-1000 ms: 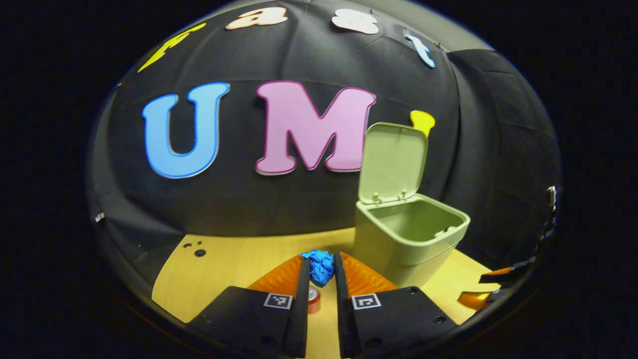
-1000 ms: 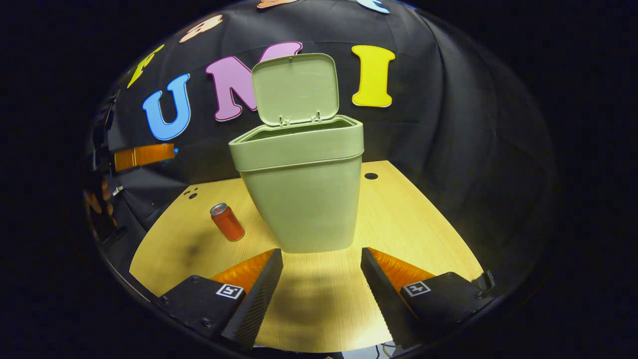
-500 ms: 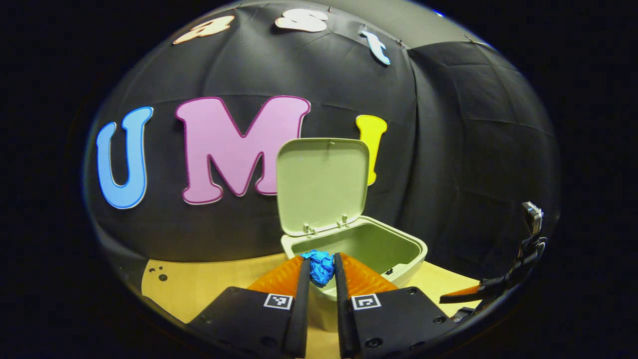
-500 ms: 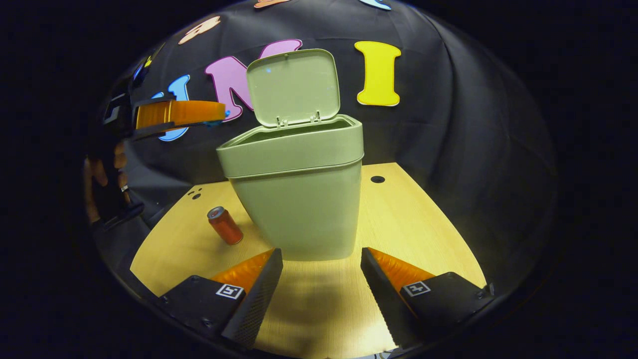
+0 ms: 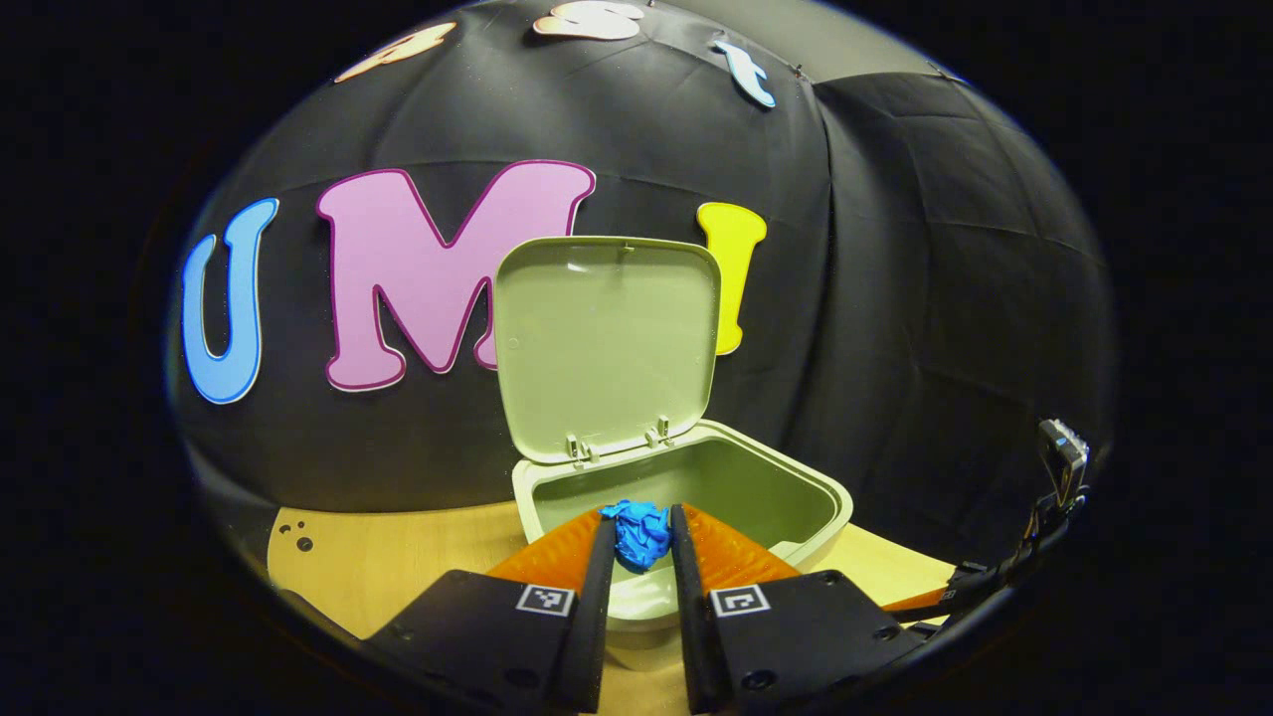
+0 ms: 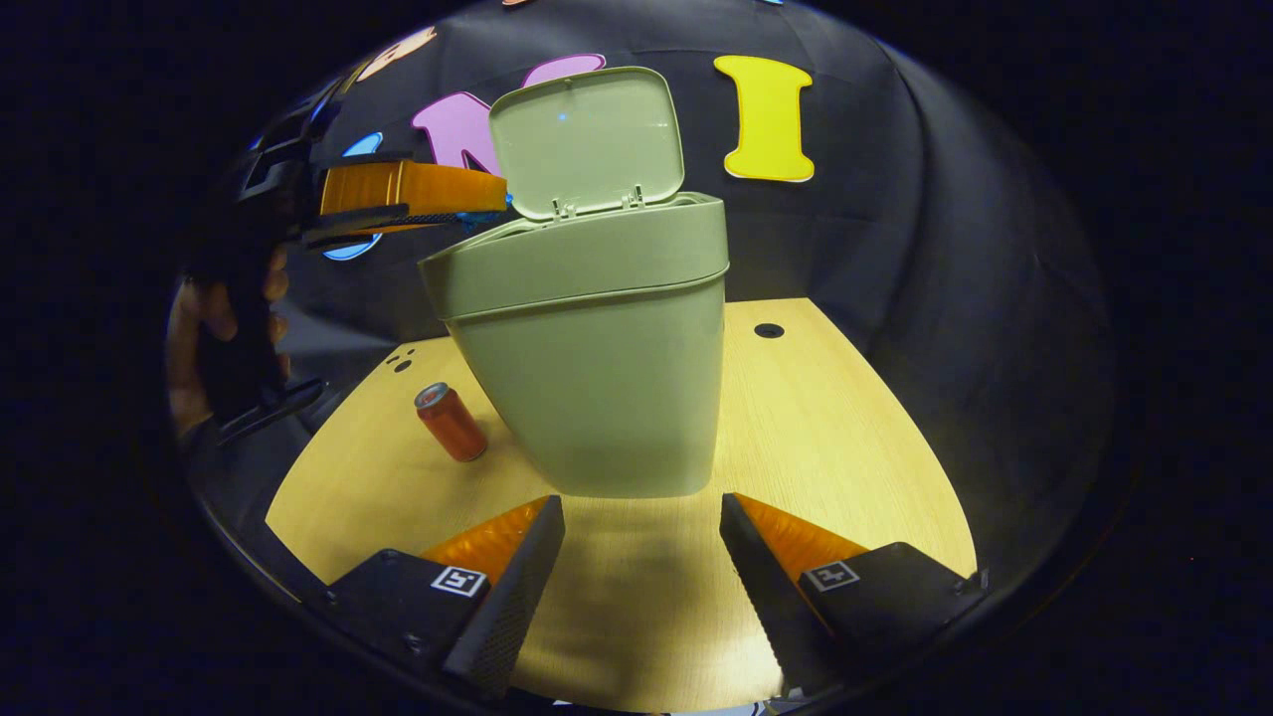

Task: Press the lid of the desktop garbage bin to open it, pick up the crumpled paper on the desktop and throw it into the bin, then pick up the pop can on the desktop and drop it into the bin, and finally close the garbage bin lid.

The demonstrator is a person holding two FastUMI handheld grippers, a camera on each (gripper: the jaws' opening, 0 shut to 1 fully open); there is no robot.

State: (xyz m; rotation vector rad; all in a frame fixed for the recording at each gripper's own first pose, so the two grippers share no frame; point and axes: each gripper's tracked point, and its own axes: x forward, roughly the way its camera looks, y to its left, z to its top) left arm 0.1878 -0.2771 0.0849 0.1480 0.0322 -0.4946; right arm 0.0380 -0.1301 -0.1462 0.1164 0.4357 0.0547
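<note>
Item: crumpled paper [image 5: 639, 533], blue. Location: pinched between the fingers of my left gripper [image 5: 638, 557], held over the near rim of the bin [image 5: 830, 494], not yet fully above the cavity.

Item: lid [image 5: 607, 343]. Upright, swung back on its hinges; opening unobstructed.

Item: pop can [image 6: 451, 422]. Standing on the table [image 6: 825, 418], just beside the bin's left flank; untouched.

Item: right gripper [image 6: 641, 587]. Fingers spread wide, holding nothing, low over the table in front of the bin.

Handling note: I judge the drop step is in hand. I would carry the paper further inward, past the rim and clear of the lid, then spread the fingers fully. Light paper may cling to one finger or bounce off the lip; release centred and low.
</note>
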